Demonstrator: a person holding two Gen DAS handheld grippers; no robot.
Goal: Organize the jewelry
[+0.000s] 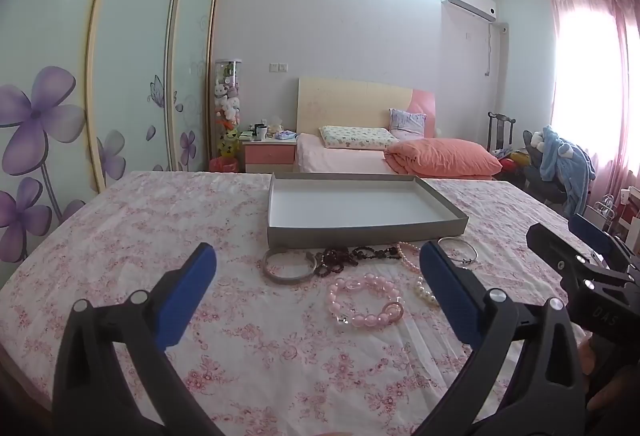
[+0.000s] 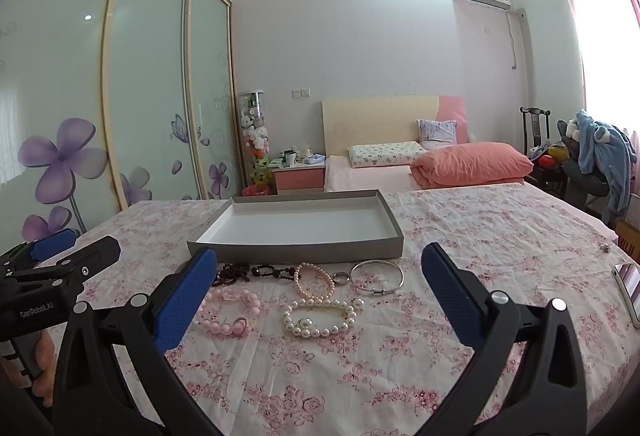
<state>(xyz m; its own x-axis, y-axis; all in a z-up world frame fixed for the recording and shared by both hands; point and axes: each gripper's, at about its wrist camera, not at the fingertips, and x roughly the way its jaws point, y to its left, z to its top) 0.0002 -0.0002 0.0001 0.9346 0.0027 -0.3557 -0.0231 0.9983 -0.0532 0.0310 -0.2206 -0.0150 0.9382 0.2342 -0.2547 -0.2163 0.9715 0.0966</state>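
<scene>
Jewelry is heaped at the centre of both views, just below the empty tray (image 2: 296, 250). Both grippers' jaws are spread, nothing held. Tangled pearl strands (image 2: 320, 316) could be dragged together and snagged.

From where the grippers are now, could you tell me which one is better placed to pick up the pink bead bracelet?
Probably the left. The pink bead bracelet lies between the open left gripper's fingers in its view, while it sits beside the right gripper's left finger, whose jaws frame the white pearl bracelet instead.
</scene>
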